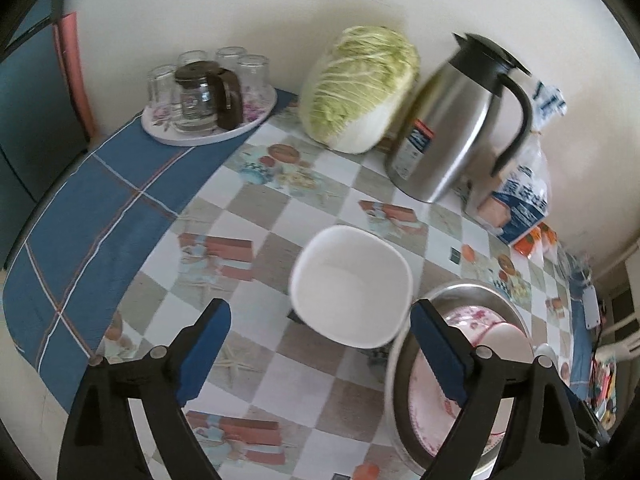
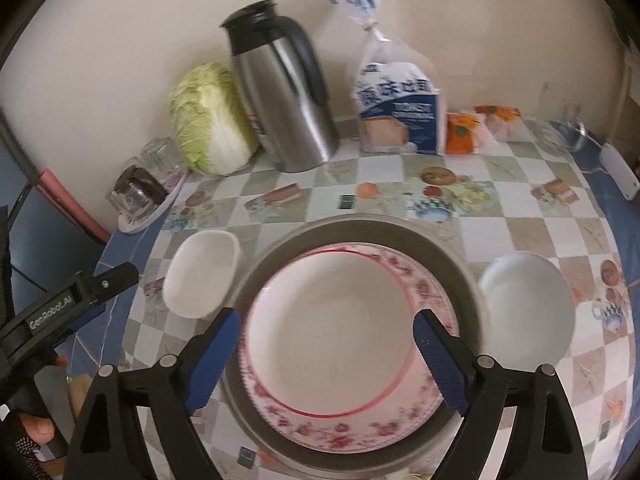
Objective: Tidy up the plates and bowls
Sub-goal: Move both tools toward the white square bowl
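Over the counter (image 2: 520,236), both grippers hang with jaws wide and empty: the right gripper (image 2: 326,354) above the floral plate (image 2: 420,292) stacked in the metal basin (image 2: 452,248), the left gripper (image 1: 320,346) near the square white bowl (image 1: 352,284). A careless grab could clip the basin rim and jolt the stack, or tip the round white bowl (image 2: 528,300) beside it.

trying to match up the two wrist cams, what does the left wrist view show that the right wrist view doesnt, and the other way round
Only the left wrist view shows the tray with the whole coffee pot.

Only the right wrist view shows the round white bowl, the left gripper's body and the hand holding it.

Both show the square white bowl, the floral plate in the metal basin, the cabbage, the thermos and the bread bag.
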### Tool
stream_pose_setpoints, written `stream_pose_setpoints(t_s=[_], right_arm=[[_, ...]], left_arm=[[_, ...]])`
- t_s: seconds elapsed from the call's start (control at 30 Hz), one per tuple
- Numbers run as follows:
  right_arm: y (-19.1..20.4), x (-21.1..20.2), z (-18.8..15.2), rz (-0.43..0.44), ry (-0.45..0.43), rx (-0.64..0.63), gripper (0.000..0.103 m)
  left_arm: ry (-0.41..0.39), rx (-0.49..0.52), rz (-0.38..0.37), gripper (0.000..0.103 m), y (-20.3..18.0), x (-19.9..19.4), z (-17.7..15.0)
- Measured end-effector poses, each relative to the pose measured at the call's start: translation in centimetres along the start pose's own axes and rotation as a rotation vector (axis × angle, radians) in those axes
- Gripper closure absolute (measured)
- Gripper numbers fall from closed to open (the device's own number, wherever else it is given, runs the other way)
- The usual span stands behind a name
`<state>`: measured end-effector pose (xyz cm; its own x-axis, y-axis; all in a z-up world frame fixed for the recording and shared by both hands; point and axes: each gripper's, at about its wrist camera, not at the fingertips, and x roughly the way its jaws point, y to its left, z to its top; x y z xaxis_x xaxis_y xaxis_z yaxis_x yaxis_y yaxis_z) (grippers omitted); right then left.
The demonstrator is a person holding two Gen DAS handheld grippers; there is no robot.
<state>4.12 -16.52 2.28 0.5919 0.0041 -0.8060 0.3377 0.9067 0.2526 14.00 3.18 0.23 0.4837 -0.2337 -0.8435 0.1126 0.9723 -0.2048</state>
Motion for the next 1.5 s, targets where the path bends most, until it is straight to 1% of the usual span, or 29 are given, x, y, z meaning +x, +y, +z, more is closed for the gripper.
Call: stream_pose_setpoints(t_s=[0.1, 0.23, 0.37, 0.43, 0.6, 0.73, 0.87, 1.0, 1.13, 1.3, 1.37, 1.4, 1.47, 1.5], right_arm=[[1.5, 0.5, 0.0, 0.016, 0.001, -0.024, 0.007], [3.2, 1.1, 0.1, 0.031, -0.003, -0.047, 0.006], [4.6, 1.8, 0.3, 0.043, -0.006, -0.068, 0.006], [5.0, 2.0, 0.4, 0.051, -0.008, -0.072, 0.006], [6.1, 2.9, 0.7, 0.051, -0.02, -0.075, 0.006], [6.8, 3.7, 0.7, 0.054, -0.02, -0.085, 0.006], [7.7, 4.1, 0.8, 0.042, -0.042, -0.11, 0.006], [8.0, 4.3, 1.0, 0.046, -0.059, -0.108, 0.006], [8.7, 4.9, 1.2, 0.025, -0.064, -0.14, 0.006], [9.2, 6.7, 1.8, -0.001, -0.035, -0.148, 0.006], [9.3, 7.5, 2.1, -0.024, -0.02, -0.158, 0.007], [9.3, 7.9, 2.3, -0.026, -0.011, -0.159, 0.009], [9.3, 8.6, 2.8, -0.022, 0.005, -0.156, 0.014], [9.3, 9.0, 3.0, -0.025, 0.013, -0.154, 0.02]], left_arm=[[0.002, -0.027, 0.003, 0.011, 1.2, 0.1, 0.1], [0.003, -0.059, 0.011, 0.011, 2.8, 0.2, 0.3], [0.004, -0.108, 0.0, 0.011, 4.4, 0.6, 0.4], [0.009, -0.126, -0.009, 0.011, 4.9, 0.9, 0.5], [0.05, -0.153, -0.031, 0.01, 5.6, 2.6, 0.3], [0.047, -0.177, -0.046, 0.01, 6.1, 3.2, 0.5], [0.045, -0.204, -0.065, 0.009, 6.4, 3.8, 0.8], [0.049, -0.218, -0.071, 0.009, 6.8, 4.6, 0.9], [0.047, -0.186, -0.07, 0.009, 6.5, 5.3, 1.0], [0.064, -0.184, -0.081, 0.009, 6.7, 6.8, 1.3], [0.072, -0.175, -0.078, 0.009, 6.6, 7.4, 1.3], [0.074, -0.165, -0.078, 0.009, 6.5, 7.7, 1.3], [0.077, -0.164, -0.088, 0.009, 6.4, 8.2, 1.3], [0.078, -0.168, -0.095, 0.009, 6.4, 8.4, 1.3]])
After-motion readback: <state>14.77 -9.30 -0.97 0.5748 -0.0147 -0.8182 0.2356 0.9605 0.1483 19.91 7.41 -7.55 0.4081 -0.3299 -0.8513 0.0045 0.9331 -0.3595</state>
